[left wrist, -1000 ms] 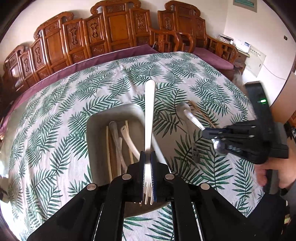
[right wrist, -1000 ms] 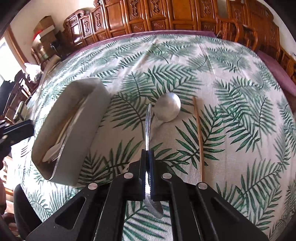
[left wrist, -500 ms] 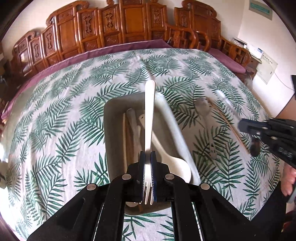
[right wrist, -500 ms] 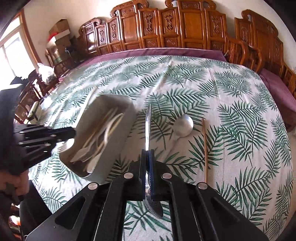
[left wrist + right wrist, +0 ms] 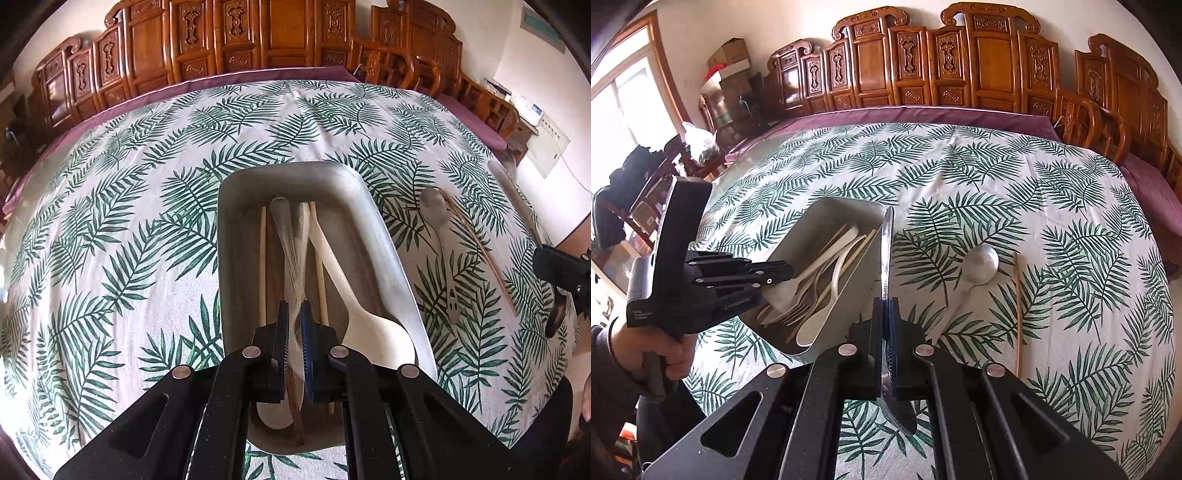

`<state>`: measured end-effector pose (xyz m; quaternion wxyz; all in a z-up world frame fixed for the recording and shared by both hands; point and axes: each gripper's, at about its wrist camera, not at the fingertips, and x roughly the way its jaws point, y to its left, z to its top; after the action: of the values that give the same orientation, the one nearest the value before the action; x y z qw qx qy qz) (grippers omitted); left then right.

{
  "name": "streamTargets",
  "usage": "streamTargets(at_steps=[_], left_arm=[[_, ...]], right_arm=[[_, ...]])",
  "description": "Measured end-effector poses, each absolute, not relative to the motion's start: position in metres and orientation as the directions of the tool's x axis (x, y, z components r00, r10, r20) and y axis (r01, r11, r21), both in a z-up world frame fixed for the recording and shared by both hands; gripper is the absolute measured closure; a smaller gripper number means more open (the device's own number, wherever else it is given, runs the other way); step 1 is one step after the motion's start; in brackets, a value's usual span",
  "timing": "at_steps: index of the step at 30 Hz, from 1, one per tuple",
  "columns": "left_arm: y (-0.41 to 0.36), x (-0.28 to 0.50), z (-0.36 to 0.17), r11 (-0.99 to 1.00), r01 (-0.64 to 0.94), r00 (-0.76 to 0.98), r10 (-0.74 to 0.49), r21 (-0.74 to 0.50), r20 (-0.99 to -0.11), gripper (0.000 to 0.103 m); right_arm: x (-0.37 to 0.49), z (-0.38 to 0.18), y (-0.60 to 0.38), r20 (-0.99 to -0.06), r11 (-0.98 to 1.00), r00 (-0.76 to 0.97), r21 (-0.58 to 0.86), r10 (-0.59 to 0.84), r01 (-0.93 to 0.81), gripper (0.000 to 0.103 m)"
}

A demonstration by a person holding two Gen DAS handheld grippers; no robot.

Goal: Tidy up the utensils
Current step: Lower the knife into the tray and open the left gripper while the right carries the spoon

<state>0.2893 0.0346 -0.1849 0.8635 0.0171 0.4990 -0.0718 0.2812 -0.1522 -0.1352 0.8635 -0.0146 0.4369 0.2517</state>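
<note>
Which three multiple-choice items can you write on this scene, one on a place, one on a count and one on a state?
1. Where does the loose spoon lie?
A) on the cloth, beside the tray
B) inside the tray
C) on a chair

2. How many utensils lie on the cloth outside the tray?
A) none
B) five
C) two

3. In what state are the right tongs?
A) open and empty
B) shut on a metal spoon
C) shut on a white fork

Answers:
1 A: it rests on the leaf print, apart from the tray wall.
2 C: only the loose spoon and one chopstick lie there.
3 B: the held spoon is clamped between them, with its handle pointing forward.
</note>
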Motion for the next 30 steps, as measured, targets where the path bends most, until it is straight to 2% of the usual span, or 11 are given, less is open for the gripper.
streamTargets(at_steps=[2,5,8,13,16,18,24,30], left_arm=[[0.035,0.287,-0.182,0.989,0.142,0.498,-0.109,-0.043,-0.860,0.096],[0.038,0.279,-0.176,0.989,0.144,0.519,-0.103,-0.032,-0.849,0.085],[0.040,0.271,-0.169,0.988,0.155,0.535,-0.102,-0.021,-0.839,0.084],[0.046,0.254,-0.154,0.984,0.177,0.568,-0.108,-0.007,-0.816,0.068],[0.051,0.244,-0.146,0.983,0.182,0.586,-0.109,0.000,-0.803,0.055],[0.057,0.238,-0.141,0.984,0.178,0.595,-0.118,-0.012,-0.795,0.041],[0.075,0.220,-0.133,0.989,0.147,0.637,-0.112,-0.022,-0.763,0.016],[0.091,0.204,-0.127,0.992,0.122,0.687,-0.079,0.008,-0.722,0.011]], right_arm=[[0.281,-0.136,-0.151,-0.761,0.871,0.489,0.199,0.426,-0.449,0.099],[0.282,-0.138,-0.146,-0.761,0.868,0.483,0.206,0.433,-0.452,0.099],[0.282,-0.139,-0.137,-0.763,0.864,0.478,0.206,0.436,-0.459,0.099],[0.282,-0.140,-0.118,-0.763,0.855,0.469,0.206,0.445,-0.477,0.099],[0.282,-0.141,-0.108,-0.766,0.850,0.462,0.203,0.447,-0.486,0.099],[0.283,-0.142,-0.101,-0.768,0.847,0.457,0.202,0.449,-0.492,0.099],[0.287,-0.145,-0.080,-0.774,0.837,0.442,0.198,0.453,-0.511,0.100],[0.291,-0.149,-0.058,-0.781,0.828,0.429,0.193,0.454,-0.526,0.099]])
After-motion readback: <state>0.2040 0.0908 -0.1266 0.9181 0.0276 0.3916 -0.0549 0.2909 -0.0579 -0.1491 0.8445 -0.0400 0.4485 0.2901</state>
